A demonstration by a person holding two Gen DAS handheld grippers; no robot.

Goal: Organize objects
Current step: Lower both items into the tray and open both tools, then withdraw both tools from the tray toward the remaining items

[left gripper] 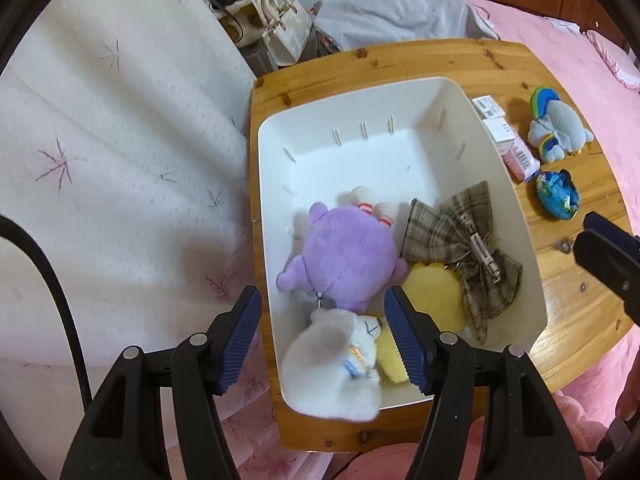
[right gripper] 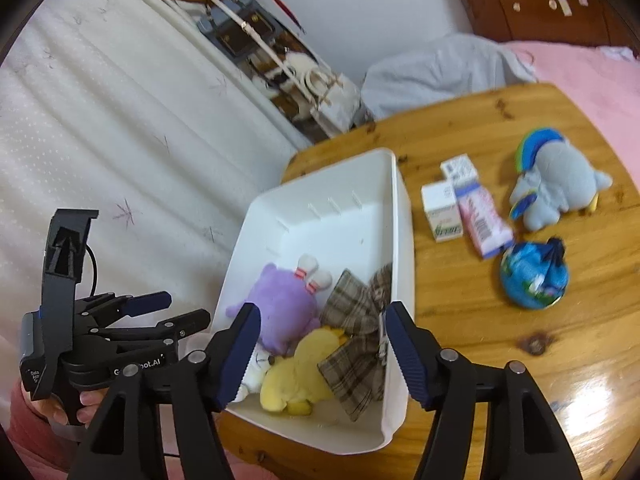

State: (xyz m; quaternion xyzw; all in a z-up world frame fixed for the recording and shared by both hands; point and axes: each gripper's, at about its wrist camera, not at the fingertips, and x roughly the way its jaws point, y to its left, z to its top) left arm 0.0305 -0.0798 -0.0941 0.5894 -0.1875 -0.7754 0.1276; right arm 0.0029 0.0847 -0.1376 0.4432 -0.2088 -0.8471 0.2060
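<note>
Both fingers pairs, left gripper (left gripper: 324, 336) and right gripper (right gripper: 320, 346), gape empty over the bin (right gripper: 400, 216). Remaining boxes (right gripper: 464, 204) and toys lie on the table (right gripper: 560, 344), nearer the right gripper.

White bin (left gripper: 516, 248): 12 o'clock half bare; plush toys (left gripper: 344, 256) and plaid bow (left gripper: 460, 240) crowd 6 o'clock. Boxes (left gripper: 504, 132) obstruct tabletop (left gripper: 568, 280) at 3 o'clock.

White bin (left gripper: 404, 128) holds plush toys (left gripper: 348, 256) — plaid bow (left gripper: 472, 240).
</note>
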